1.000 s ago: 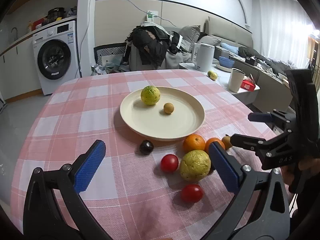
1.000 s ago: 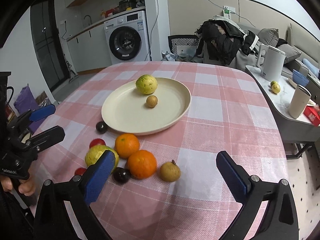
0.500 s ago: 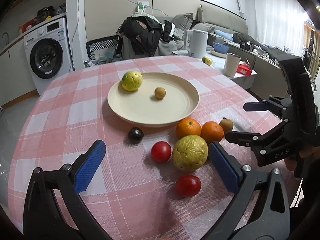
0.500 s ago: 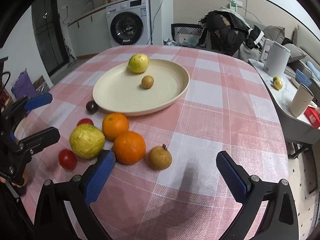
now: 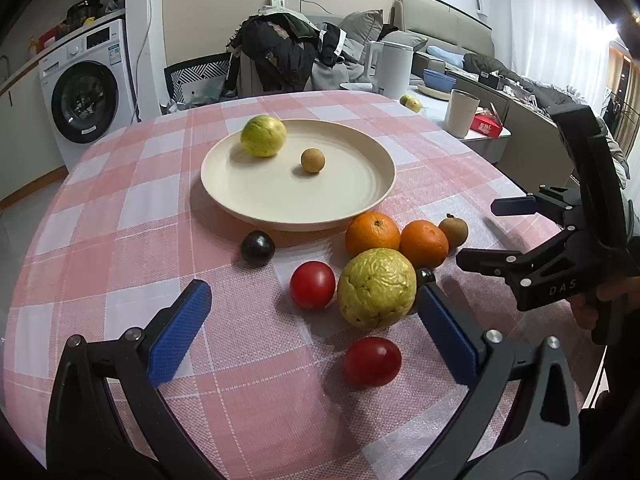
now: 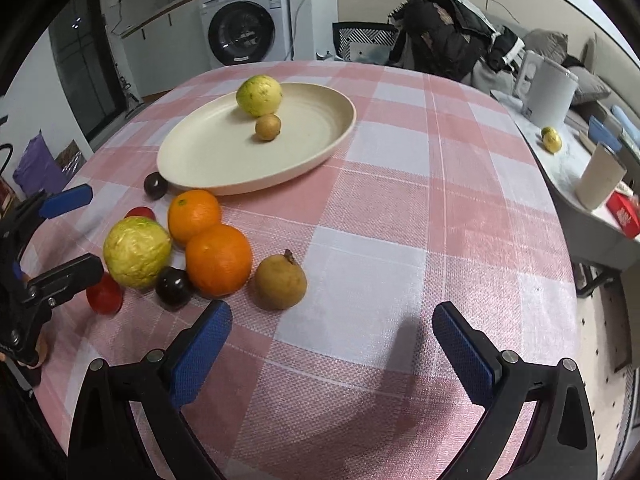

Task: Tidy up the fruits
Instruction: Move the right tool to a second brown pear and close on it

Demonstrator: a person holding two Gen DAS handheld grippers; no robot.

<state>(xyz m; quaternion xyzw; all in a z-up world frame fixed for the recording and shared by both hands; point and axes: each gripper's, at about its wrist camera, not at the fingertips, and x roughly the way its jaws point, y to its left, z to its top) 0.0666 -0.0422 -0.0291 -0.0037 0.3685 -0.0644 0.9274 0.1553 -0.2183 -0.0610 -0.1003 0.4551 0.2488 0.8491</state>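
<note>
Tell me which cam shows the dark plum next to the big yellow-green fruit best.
Right wrist: the dark plum sits in full view between the yellow-green fruit and an orange. Left wrist shows only a sliver behind that fruit.

The near half of the plate [image 5: 372,196] lies bare. In front of it, oranges [image 5: 372,233], tomatoes [image 5: 312,285] and a big yellow fruit [image 5: 376,288] crowd together; the cloth [image 6: 420,208] to their right is open.

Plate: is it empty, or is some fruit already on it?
Not empty. The plate holds two fruits: a large yellow-green one near its far rim and a small brown one near the middle. The rest lie on the tablecloth.
</note>
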